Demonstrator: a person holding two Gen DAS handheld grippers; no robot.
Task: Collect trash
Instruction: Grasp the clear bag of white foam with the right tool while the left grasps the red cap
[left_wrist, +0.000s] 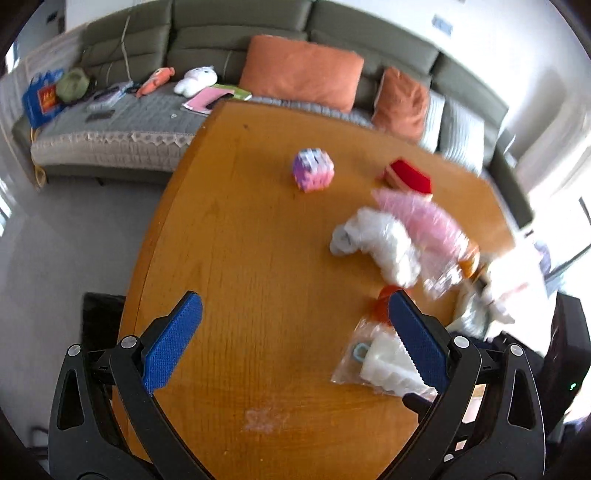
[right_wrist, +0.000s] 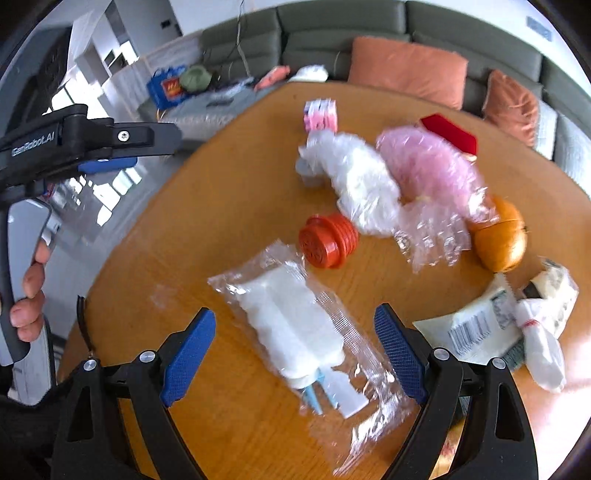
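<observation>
both grippers hang over the wooden table (right_wrist: 236, 206), jaws apart and holding nothing. right gripper (right_wrist: 295, 350) straddles a clear packet (right_wrist: 306, 332) of white parts lying flat on the wood between its fingers, not touching. left gripper (left_wrist: 295, 332) is over bare wood, the packet beside its right finger. past them lie white wrap (right_wrist: 354, 184), pink wrap (right_wrist: 432, 166), clear film (right_wrist: 432, 236), a label bag (right_wrist: 476, 325), an orange ball (right_wrist: 498, 240), an orange cap (right_wrist: 327, 240), a red box (right_wrist: 450, 134) and a pink cube (left_wrist: 313, 170).
</observation>
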